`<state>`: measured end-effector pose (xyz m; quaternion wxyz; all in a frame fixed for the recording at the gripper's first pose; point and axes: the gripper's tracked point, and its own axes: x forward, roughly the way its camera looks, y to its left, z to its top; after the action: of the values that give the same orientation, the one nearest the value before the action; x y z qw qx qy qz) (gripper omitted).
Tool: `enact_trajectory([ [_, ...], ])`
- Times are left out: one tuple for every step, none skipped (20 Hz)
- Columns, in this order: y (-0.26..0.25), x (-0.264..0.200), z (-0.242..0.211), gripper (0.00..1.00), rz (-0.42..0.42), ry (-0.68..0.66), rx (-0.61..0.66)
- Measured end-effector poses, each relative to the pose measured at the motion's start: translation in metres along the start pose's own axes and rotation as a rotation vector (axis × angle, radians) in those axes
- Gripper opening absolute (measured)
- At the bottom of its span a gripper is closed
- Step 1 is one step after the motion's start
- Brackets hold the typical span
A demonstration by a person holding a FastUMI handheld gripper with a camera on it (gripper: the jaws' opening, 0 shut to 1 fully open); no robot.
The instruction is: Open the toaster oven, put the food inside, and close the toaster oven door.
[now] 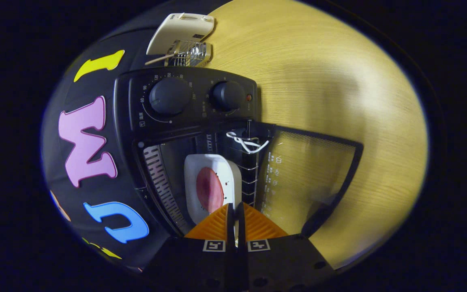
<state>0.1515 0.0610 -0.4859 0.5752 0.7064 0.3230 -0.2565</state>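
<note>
- Toaster oven (185, 105): a dark box that appears turned on its side in the gripper view, standing on a pale wood-grain table (339, 89) against the booth's black cloth wall.
- Control panel: two round dark knobs, a larger one (170, 96) and a smaller one (228, 95), each ringed by fine white scale marks; a small reddish lamp (249, 97) sits just beside the smaller knob.
- Oven door (310, 174): swung fully open, lying out over the table to the right of the oven's mouth; its glass pane is see-through with a dotted border and a column of small white symbols, and the wood grain shows through it.
- Oven interior: dark, with a ribbed metal strip (161, 182) along the left side and a wire rack (251, 174) beside the door hinge; a thin white cord (245, 142) is looped on the rack's far end.
- Food (209, 190): a flat, round, reddish-brown slice lying on a white plate (213, 164) with rounded corners; the plate sits inside the oven's mouth, just ahead of the fingers.
- Gripper (236, 217): its fingers are pressed nearly together, leaving a narrow slit, with the plate's near rim at their tips; whether they pinch that rim cannot be told.
- Background: beyond the oven, a cream-coloured appliance (181, 32) and a small wire basket (189, 53) stand on the table's far side.
</note>
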Motion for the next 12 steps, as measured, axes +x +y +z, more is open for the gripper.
enact_trajectory([
  [0.002,0.008,-0.005,0.05,-0.006,-0.005,0.016],
  [0.006,0.015,-0.005,0.05,-0.007,-0.028,0.021],
  [0.008,0.021,-0.006,0.05,-0.01,-0.049,0.01],
  [0.008,0.025,-0.004,0.05,-0.011,-0.069,0.013],
  [0.011,0.029,-0.004,0.05,-0.008,-0.082,0.034],
  [0.013,0.035,-0.007,0.05,-0.004,-0.094,0.057],
  [0.014,0.038,-0.007,0.05,-0.007,-0.109,0.069],
  [0.016,0.038,-0.005,0.05,-0.005,-0.119,0.072],
  [0.015,0.041,-0.009,0.09,-0.016,-0.112,0.066],
  [0.011,0.041,-0.011,0.1,-0.03,-0.106,0.06],
  [0.007,0.043,-0.013,0.19,-0.043,-0.1,0.056],
  [0.007,0.041,-0.013,0.19,-0.036,-0.092,0.059],
])
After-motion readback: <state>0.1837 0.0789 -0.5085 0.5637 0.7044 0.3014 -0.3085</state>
